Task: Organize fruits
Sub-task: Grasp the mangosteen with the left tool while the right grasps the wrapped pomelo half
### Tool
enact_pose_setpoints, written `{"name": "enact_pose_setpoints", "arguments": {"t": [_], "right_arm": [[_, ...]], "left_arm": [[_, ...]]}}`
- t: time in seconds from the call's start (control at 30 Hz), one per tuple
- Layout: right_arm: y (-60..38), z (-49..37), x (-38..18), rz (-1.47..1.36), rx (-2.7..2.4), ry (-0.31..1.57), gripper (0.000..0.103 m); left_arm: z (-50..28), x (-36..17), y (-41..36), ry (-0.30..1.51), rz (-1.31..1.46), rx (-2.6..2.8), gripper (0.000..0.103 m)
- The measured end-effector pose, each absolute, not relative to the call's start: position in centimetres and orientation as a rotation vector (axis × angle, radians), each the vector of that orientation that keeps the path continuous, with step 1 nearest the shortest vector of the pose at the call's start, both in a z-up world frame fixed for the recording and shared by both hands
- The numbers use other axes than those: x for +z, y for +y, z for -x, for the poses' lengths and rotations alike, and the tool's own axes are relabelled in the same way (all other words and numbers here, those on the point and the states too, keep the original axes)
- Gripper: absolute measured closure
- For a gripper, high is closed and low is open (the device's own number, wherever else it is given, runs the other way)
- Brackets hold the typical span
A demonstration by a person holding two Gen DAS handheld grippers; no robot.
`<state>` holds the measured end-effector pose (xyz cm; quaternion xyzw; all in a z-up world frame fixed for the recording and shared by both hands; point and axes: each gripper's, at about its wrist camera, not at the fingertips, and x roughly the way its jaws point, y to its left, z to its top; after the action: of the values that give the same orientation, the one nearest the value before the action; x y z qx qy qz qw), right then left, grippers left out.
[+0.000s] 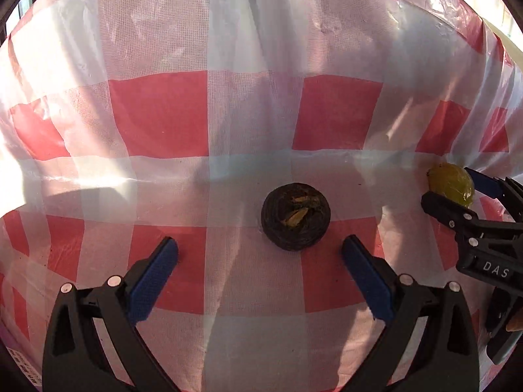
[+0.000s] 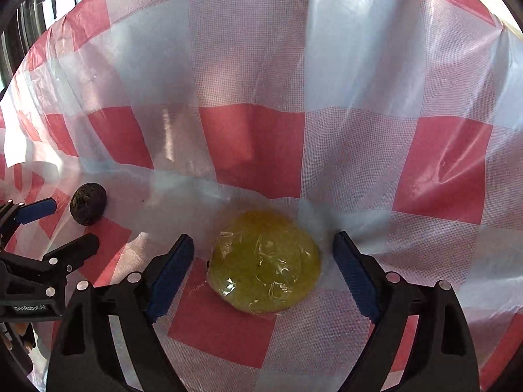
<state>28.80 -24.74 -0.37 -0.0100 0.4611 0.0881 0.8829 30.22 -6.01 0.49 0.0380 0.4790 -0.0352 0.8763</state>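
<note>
A dark, rough round fruit (image 1: pixel 296 217) with a dried yellowish top lies on the red-and-white checked cloth (image 1: pixel 157 114). My left gripper (image 1: pixel 260 250) stands open just short of it, the fruit slightly ahead of the blue pads. In the right wrist view a yellow-green fruit (image 2: pixel 264 261) wrapped in clear film rests on the cloth between the jaws of my right gripper (image 2: pixel 263 246), which is open, with gaps on both sides. The same fruit (image 1: pixel 451 183) and right gripper (image 1: pixel 447 184) show at the right edge of the left view. The dark fruit (image 2: pixel 88 204) and left gripper (image 2: pixel 73 223) appear at the left of the right view.
The checked plastic cloth (image 2: pixel 359 98) covers the whole table and is creased with a fold line across the middle. Window frames and bars (image 2: pixel 19 32) stand beyond the far left edge. A pale surface (image 1: pixel 510 49) shows past the cloth's far right corner.
</note>
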Motion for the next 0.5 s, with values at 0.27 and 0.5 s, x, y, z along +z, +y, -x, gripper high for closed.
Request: {"name": "enact_pose_setpoints", "arguments": {"t": [0.27, 0.5], "right_arm": [[-26.2, -29.0, 0.0, -0.013, 0.141, 0.942, 0.037], [-26.6, -29.3, 0.3, 0.004, 0.129, 0.94, 0.04]], "left_arm": [[-31.7, 1.7, -7.5, 0.949, -0.095, -0.154, 0.064], [-25.6, 3.7, -6.8, 0.979, -0.031, -0.225, 0.064]]}}
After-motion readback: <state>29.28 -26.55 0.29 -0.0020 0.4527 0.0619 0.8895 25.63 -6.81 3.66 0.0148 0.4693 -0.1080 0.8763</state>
